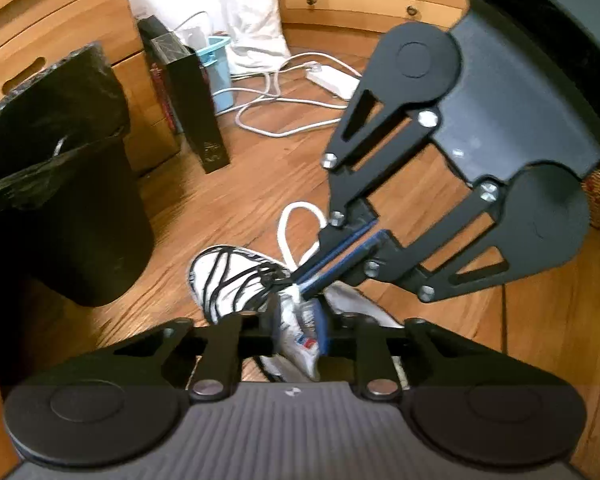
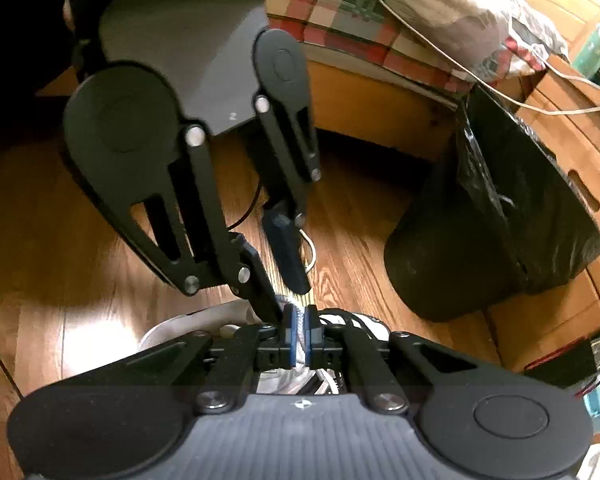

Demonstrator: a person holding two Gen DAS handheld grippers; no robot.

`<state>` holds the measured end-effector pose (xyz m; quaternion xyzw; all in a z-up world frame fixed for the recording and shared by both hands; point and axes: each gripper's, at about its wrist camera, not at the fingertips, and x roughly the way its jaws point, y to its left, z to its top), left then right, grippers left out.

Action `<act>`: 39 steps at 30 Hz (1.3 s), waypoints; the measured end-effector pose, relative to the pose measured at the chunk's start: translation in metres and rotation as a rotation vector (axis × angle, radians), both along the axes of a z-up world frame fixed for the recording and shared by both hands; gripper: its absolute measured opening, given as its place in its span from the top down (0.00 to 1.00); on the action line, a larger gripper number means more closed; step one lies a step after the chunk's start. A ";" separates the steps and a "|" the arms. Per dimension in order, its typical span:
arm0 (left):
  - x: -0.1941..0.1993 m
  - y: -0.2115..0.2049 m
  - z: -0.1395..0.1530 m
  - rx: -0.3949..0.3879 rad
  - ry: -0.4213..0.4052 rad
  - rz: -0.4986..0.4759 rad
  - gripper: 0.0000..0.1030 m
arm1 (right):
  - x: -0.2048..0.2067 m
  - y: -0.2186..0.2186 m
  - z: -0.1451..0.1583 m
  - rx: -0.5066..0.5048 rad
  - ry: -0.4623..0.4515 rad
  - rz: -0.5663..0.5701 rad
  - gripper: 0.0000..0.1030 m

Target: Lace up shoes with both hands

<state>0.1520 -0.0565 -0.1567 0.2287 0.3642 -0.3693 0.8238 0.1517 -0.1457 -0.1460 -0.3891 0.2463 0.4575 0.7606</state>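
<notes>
Currently, the shoe (image 1: 236, 280), a white sneaker with black lines, lies on the wooden floor (image 1: 228, 200) between both tools and beside a black waste bin (image 1: 64, 184). The right gripper (image 2: 299, 334) has its blue pads pressed together on a white lace (image 2: 300, 326), seen directly from the right wrist view; in the left wrist view its closed fingers (image 1: 340, 252) reach down to the shoe, with a white lace loop (image 1: 296, 232) standing just behind them. The left gripper (image 1: 300, 332) is narrow, its jaws around the shoe's white fabric; whether the pads press on it cannot be told. White cables (image 1: 276, 96) lie farther back on the floor.
</notes>
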 end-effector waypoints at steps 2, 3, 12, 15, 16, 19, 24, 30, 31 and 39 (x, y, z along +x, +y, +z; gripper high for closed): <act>-0.001 -0.002 0.000 0.003 -0.002 -0.005 0.88 | 0.002 -0.003 0.003 0.015 0.014 0.008 0.96; -0.001 -0.002 -0.001 0.005 -0.003 -0.004 0.89 | 0.002 -0.004 0.005 0.025 0.016 0.011 0.96; -0.001 -0.004 -0.006 0.020 0.001 -0.007 0.95 | 0.002 -0.006 0.013 0.066 0.029 0.020 0.96; 0.003 -0.004 -0.011 0.038 0.019 0.012 0.95 | 0.013 -0.013 0.010 0.043 0.039 -0.038 0.94; 0.006 -0.003 -0.011 0.034 0.025 0.023 0.95 | 0.017 -0.015 0.010 0.035 0.049 -0.059 0.94; 0.021 0.002 -0.012 -0.039 0.072 0.085 0.90 | 0.022 -0.021 0.010 0.021 0.043 -0.093 0.94; 0.046 0.006 -0.028 -0.071 0.105 0.189 0.82 | 0.024 -0.019 0.005 -0.042 0.015 -0.096 0.94; 0.048 -0.002 -0.040 -0.055 0.095 0.175 0.79 | 0.023 -0.013 -0.006 -0.105 -0.040 -0.071 0.92; 0.049 -0.002 -0.041 -0.059 0.094 0.186 0.81 | 0.023 -0.012 -0.006 -0.104 -0.039 -0.068 0.92; 0.054 -0.005 -0.047 -0.038 0.074 0.194 0.81 | 0.022 -0.013 -0.003 -0.098 -0.042 -0.060 0.92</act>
